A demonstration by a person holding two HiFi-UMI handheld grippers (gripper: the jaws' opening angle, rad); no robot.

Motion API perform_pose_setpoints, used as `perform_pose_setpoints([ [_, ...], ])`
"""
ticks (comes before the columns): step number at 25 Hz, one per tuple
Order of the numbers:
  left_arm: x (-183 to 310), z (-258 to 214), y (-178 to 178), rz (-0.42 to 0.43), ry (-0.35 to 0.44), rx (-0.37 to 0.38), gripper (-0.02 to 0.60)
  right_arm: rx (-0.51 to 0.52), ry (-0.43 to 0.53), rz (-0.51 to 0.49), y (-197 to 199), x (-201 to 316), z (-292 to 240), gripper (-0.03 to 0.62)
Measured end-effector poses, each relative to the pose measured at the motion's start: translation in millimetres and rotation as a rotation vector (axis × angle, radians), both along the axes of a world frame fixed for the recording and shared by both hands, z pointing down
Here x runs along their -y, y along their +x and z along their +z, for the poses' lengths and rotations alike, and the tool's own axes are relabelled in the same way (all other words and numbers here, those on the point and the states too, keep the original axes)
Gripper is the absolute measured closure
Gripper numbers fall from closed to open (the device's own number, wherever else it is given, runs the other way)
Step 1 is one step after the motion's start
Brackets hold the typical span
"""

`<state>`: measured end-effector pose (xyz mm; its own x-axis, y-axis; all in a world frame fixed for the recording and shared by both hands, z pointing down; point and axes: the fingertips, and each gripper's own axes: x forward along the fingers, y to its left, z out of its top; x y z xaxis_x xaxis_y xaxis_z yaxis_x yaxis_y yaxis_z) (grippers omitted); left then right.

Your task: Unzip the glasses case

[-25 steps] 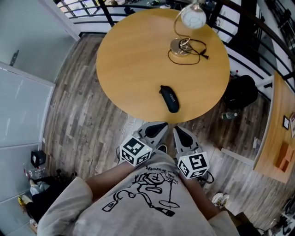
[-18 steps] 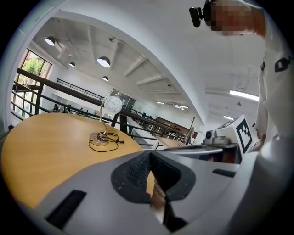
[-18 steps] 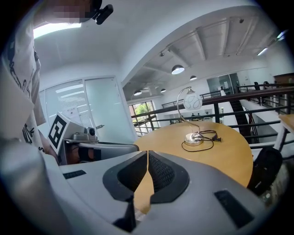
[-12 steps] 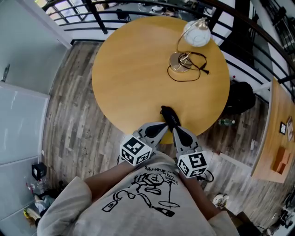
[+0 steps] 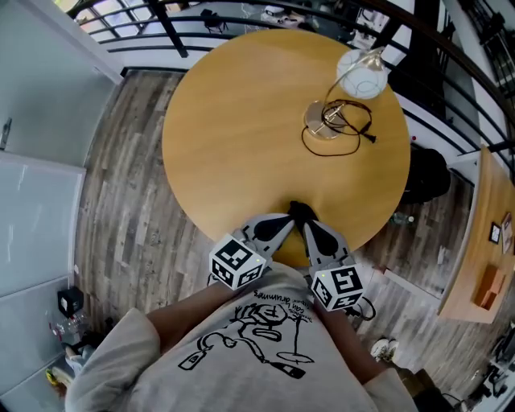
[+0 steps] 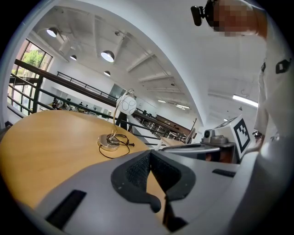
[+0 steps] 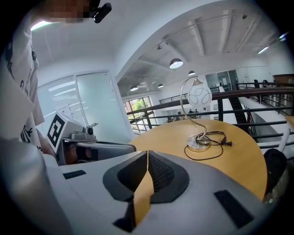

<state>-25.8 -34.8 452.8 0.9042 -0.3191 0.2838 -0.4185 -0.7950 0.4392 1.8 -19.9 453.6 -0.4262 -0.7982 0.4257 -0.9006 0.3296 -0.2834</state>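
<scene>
The black glasses case (image 5: 298, 210) lies near the front edge of the round wooden table (image 5: 233, 129); only its far end shows in the head view, the rest is hidden behind my grippers. My left gripper (image 5: 286, 220) and right gripper (image 5: 306, 224) sit side by side over the table's near edge, their tips at the case. In the left gripper view the left gripper (image 6: 149, 153) has its jaws closed together with nothing between them. The right gripper (image 7: 147, 153) is shut the same way. Neither gripper view shows the case.
A desk lamp (image 5: 326, 122) with a round white shade (image 5: 363, 74) and a coiled black cord (image 5: 354, 133) stands at the table's far right. A black bag (image 5: 425, 172) lies on the floor to the right. A railing (image 5: 241, 16) runs behind the table.
Both grippers have come forward to the table's near edge and now cover most of the case, which a second ago lay fully in view ahead of them.
</scene>
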Motion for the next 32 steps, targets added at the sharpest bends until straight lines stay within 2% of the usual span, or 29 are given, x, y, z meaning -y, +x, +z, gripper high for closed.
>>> perform_pose_setpoints([
  [10,7,11,11,0.013,-0.044,0.012,0.574,-0.001,-0.031,0.003,9,10,10,0.569],
  [18,-3,20,42,0.038,-0.077,0.056,0.574,0.012,-0.050,0.004,46,4,11,0.569],
  [22,-10,26,61,0.065,-0.092,0.084,0.574,-0.009,-0.112,-0.079,63,-1,25,0.568],
  [25,-17,46,71,0.100,-0.100,0.139,0.574,-0.047,-0.169,-0.149,74,-8,45,0.566],
  [29,-26,90,82,0.153,-0.112,0.232,0.574,-0.124,-0.300,-0.239,87,-30,94,0.563],
  [32,-32,123,87,0.177,-0.137,0.285,0.574,-0.192,-0.411,-0.336,87,-55,136,0.521],
])
